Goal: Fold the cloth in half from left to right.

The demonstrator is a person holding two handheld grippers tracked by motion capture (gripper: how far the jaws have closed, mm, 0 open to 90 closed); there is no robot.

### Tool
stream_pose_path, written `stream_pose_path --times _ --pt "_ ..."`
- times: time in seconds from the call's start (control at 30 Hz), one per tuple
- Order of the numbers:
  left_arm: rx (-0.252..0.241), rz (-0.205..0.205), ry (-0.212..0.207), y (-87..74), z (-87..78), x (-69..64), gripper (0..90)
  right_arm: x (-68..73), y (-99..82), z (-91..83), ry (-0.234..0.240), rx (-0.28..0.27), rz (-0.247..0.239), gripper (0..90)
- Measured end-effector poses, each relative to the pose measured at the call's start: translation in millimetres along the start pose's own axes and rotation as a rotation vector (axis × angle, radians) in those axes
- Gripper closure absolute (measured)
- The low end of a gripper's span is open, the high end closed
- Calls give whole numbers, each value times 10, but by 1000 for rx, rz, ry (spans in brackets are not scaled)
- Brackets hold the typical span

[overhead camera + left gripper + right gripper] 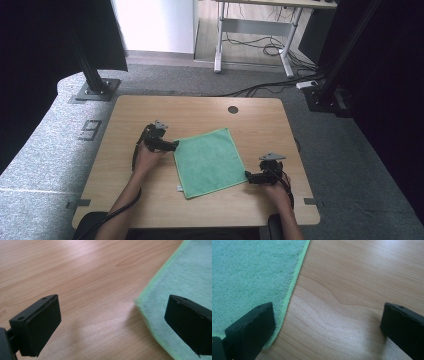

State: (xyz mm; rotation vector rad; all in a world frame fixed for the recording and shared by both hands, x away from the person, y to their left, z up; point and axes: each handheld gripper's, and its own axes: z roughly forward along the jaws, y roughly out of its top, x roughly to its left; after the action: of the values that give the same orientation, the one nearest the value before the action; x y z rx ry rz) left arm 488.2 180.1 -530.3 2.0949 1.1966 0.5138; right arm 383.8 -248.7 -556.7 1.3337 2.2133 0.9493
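While both forearms reached in from the near edge, the right hand-held gripper [248, 176] sat at the near right corner of the square green microfibre cloth [210, 161], jaws wide apart. In the right gripper view one jaw stood over the cloth's edge [249, 272] and the other over bare wood. The cloth lay flat at mid-bench, turned slightly askew, on the light wooden bench [150, 205]. Further in, the left hand-held gripper [174, 146] sat at the cloth's far left corner, jaws likewise spread; its own view showed one jaw above the cloth corner [185, 272]. A round dark grommet hole [233, 109] marked the far side.
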Motion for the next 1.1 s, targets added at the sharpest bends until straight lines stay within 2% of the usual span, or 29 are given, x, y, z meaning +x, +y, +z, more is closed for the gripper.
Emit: stream_pose_path --times 0.1,0.23,0.3,0.4,0.57,0.67,0.87,1.1 --pt "10 -7 4 -13 58 18 10 -2 1 1 3 0 -2 0" --pt "53 -13 25 -65 187 46 2 -2 2 1 5 0 -3 0" --pt "54 -11 28 -60 190 45 1 -2 2 1 6 0 -3 0" --pt "64 -37 -2 -59 202 73 6 -4 3 1 7 0 -5 0" --pt "65 -37 0 -60 201 71 4 -6 16 -14 15 17 7 0" --pt "65 -39 2 -61 200 68 4 -1 31 -32 38 28 16 0" --pt "63 -42 6 -64 198 64 5 76 96 -96 65 18 -6 0" --pt "63 -42 6 -64 198 64 5 252 197 -120 120 5 -45 0"
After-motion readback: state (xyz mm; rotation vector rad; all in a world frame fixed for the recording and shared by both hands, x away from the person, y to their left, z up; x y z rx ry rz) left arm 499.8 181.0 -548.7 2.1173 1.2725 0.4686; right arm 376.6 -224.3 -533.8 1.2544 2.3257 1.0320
